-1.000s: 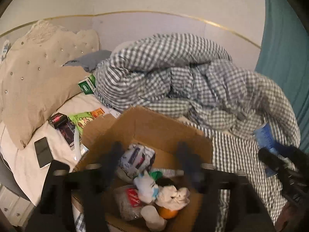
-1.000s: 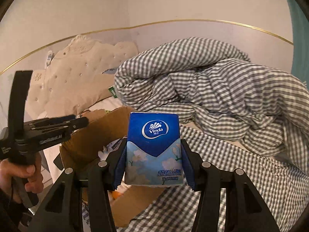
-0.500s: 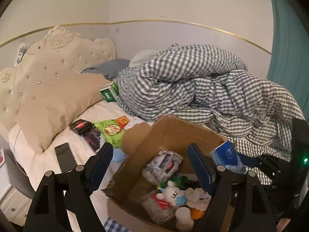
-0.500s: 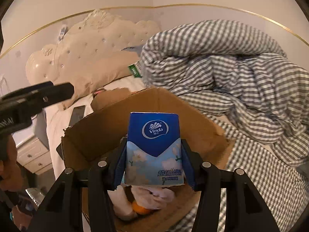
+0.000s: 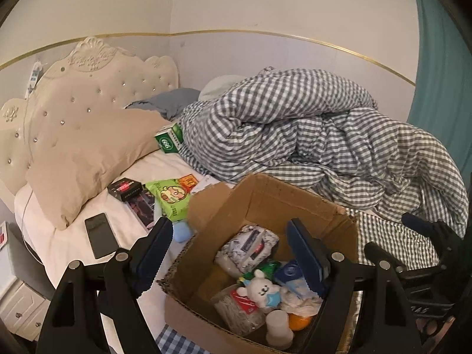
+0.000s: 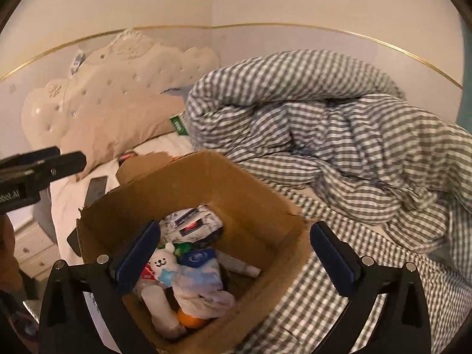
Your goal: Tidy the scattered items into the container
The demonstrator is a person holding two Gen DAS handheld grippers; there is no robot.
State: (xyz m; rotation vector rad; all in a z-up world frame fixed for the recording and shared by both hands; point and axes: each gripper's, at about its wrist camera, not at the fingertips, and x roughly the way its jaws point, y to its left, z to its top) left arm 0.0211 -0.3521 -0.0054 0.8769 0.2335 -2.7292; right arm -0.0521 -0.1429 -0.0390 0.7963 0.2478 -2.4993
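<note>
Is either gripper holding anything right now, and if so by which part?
Nothing is held. The right gripper has its jaws wide apart above the cardboard box, with the blue tissue pack lying loose inside. The left gripper is open and empty too.

- Your green carton (image 5: 169, 139) is tucked half under the checked duvet (image 5: 309, 135); only its front end shows.
- In the cardboard box (image 5: 265, 197), the orange (image 5: 299, 321) peeks out from under white cloth, mostly buried.
- Your left gripper's (image 5: 233, 253) right finger (image 5: 306, 256) covers part of the blue tissue pack (image 5: 290, 274).
- A blue object (image 5: 180, 232) hides behind the box flap; you can't tell what it is.
- The box's near corner runs off the bottom edge in the right wrist view.
</note>
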